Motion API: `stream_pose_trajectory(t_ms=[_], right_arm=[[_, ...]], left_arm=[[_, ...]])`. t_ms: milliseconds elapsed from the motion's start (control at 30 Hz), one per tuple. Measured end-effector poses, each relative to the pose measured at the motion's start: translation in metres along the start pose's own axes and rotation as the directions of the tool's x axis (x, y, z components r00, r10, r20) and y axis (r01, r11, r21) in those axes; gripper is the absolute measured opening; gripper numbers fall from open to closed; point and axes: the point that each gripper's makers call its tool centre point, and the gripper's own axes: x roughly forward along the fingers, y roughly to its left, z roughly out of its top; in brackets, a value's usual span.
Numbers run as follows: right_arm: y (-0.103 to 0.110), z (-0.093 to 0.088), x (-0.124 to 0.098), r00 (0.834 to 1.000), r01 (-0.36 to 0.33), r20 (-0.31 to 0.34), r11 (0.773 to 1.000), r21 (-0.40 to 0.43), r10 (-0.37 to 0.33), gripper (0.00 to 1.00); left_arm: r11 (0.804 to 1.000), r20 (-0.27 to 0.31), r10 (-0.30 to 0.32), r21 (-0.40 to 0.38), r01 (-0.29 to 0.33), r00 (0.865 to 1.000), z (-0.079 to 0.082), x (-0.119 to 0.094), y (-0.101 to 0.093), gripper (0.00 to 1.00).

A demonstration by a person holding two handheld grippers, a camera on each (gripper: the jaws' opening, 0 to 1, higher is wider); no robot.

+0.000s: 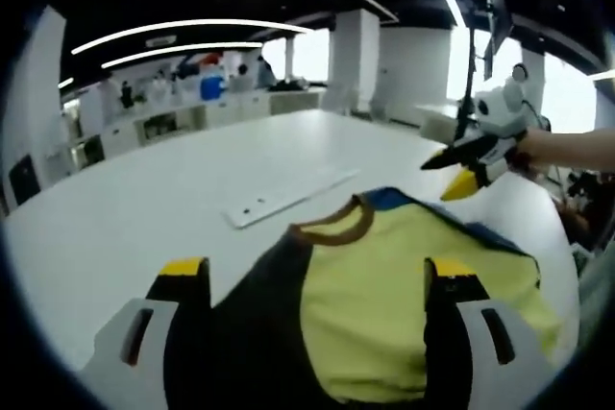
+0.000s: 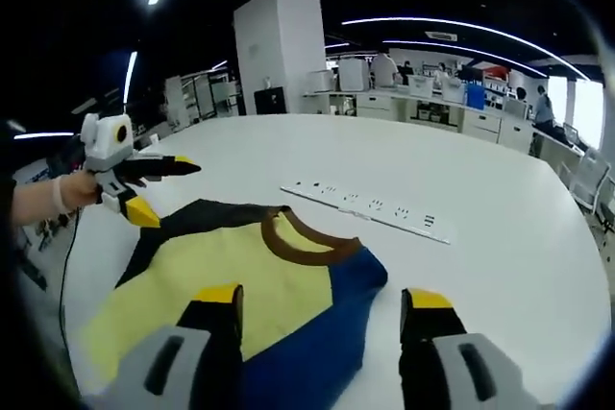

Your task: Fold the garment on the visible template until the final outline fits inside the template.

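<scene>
A yellow garment with a brown collar lies flat on the white table, with a black part on one side and a blue part on the other. My left gripper hovers open over it, its jaws wide apart with nothing between them. My right gripper hangs above the garment's far blue edge, held by a hand. In the right gripper view the garment and its blue side lie under my open right gripper, and the left gripper floats over the black side.
A long white power strip lies on the table just beyond the collar; it is the same power strip in the right gripper view. Desks, shelves and people stand far behind the table. A cable hangs off the table edge.
</scene>
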Motion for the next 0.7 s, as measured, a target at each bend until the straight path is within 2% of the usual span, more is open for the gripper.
stream_pose_trajectory(t_ms=[67,167,300,333,667,700], right_arm=[[0.006,0.002,-0.008,1.000,-0.009,0.011,1.000,-0.002,0.009,0.66],[0.009,0.002,-0.012,1.000,-0.015,0.018,1.000,-0.021,0.015,0.67],[0.024,-0.007,-0.030,0.999,-0.039,0.015,0.999,-0.022,0.039,0.68],[0.022,-0.006,-0.029,0.999,-0.041,0.013,0.999,-0.022,0.042,0.69],[0.036,-0.017,-0.057,0.995,-0.101,0.023,0.995,-0.016,0.102,0.84],[0.039,-0.018,-0.061,0.993,-0.111,0.024,0.993,-0.031,0.112,0.85]], left_arm=[[1.000,0.003,-0.004,-0.002,0.004,1.000,0.002,-0.009,-0.007,0.88],[1.000,-0.001,-0.009,0.004,0.009,1.000,0.001,-0.017,-0.006,0.88],[1.000,0.002,-0.015,-0.013,0.015,1.000,-0.001,-0.032,-0.016,0.88],[1.000,0.002,-0.019,-0.016,0.019,1.000,-0.001,-0.036,-0.017,0.88],[0.998,-0.004,-0.049,-0.034,0.049,0.999,-0.010,-0.072,-0.038,0.88],[0.998,-0.001,-0.051,-0.030,0.050,0.999,-0.013,-0.076,-0.033,0.88]])
